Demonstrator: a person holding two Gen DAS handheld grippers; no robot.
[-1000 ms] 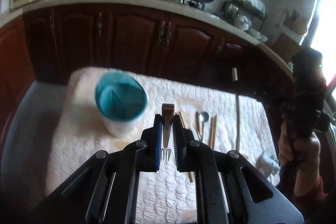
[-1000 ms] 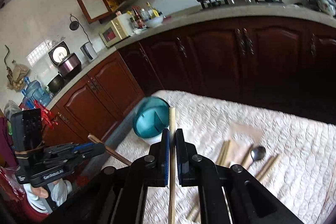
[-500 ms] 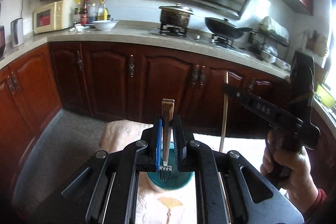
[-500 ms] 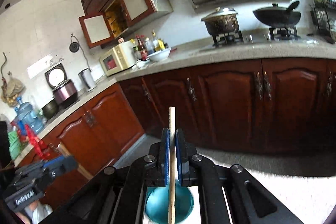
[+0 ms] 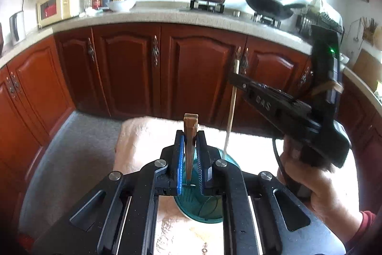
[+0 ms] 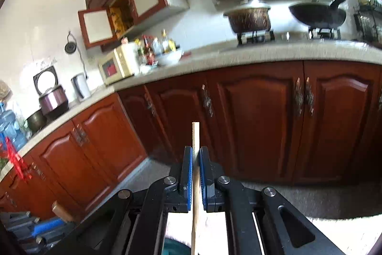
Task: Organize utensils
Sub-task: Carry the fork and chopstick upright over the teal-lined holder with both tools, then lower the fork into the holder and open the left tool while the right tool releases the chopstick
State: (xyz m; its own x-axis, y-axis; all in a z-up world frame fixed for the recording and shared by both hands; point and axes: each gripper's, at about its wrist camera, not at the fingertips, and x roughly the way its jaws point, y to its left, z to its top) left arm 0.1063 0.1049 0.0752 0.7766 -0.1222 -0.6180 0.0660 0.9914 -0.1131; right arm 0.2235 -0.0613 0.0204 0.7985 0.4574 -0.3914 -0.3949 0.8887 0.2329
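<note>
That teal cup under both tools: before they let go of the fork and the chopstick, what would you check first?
1. Fork clamped in the left gripper: ok.
2. Fork tines over the teal cup: ok.
3. Chopstick clamped in the right gripper: ok.
4. Chopstick's lower tip at the cup's rim: ok in the left view.
5. Tip inside a compartment: cannot tell.
6. The two tools clear of each other: ok, apart.

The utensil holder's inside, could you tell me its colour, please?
Teal, seen best in the left wrist view: utensil holder.
</note>
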